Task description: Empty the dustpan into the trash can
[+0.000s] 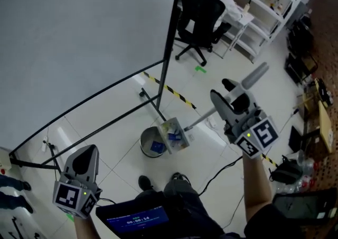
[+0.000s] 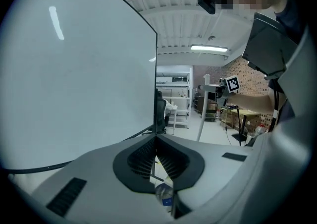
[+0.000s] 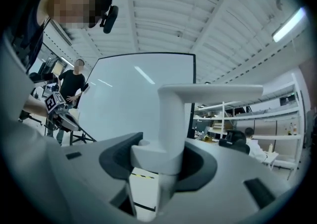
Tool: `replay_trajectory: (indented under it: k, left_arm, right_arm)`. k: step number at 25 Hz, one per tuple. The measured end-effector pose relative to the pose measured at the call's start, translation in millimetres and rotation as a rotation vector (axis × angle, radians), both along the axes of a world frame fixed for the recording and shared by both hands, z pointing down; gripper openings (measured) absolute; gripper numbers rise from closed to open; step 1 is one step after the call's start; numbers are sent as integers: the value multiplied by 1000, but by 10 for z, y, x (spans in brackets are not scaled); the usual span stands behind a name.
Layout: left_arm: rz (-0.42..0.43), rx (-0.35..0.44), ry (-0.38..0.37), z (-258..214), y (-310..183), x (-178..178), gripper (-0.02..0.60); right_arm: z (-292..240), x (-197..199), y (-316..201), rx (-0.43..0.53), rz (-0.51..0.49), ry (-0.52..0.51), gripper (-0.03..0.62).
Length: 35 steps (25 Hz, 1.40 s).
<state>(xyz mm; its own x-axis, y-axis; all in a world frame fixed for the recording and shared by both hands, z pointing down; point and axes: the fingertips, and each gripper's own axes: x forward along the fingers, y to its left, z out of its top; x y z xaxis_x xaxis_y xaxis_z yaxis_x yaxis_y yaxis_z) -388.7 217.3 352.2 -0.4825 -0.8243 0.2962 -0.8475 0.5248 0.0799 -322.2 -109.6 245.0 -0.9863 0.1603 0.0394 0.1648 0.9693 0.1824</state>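
A pale dustpan (image 1: 175, 133) with blue and white scraps in it hangs tilted at the right rim of the round grey trash can (image 1: 150, 144) on the floor. More blue scraps lie inside the can. The pan's long grey handle (image 1: 254, 75) runs up to the right and passes through my right gripper (image 1: 229, 98), which is shut on it. In the right gripper view the handle (image 3: 173, 119) fills the gap of the right gripper (image 3: 158, 161). My left gripper (image 1: 84, 154) hovers at the lower left, away from the can; its jaws in the left gripper view (image 2: 156, 143) meet with nothing between them.
A big white panel on a black frame (image 1: 79, 37) stands left of the can, its foot bars close by. Black-and-yellow tape (image 1: 170, 90) crosses the floor behind. A black office chair (image 1: 198, 21) and shelves stand farther back. Cables and bags lie at the right.
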Motion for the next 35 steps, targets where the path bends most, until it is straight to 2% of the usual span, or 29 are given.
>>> replay_trajectory:
  k: [3,8,15,21,27,31,35]
  left_arm:
    - [6,-3,6,43,15,-112,-9]
    - [-18,-7,13,138,87,-242,-9]
    - [-32,-39,40,283,96,-222,-9]
    - [-3,-76,61,502,31,-273,-9]
    - [13,-84,80,638,-77,-320,-9]
    - [39,-91,101,773,-190,-350,-9]
    - [48,-76,110,899,-294,-420,-9]
  right_arm:
    - [67,-174,163,21,-16,5,210]
    - [87,-469,446,68,-76,-51,213]
    - [116,-651,764,94,-152,-116,213]
    - [455,-789,958,123,-167,-106,213]
    - [441,-741,1202,145,-220,-141,213]
    - [550,-587,1551,222,-331,-111,212]
    - [658,-562,1650,251,-356,-84,210]
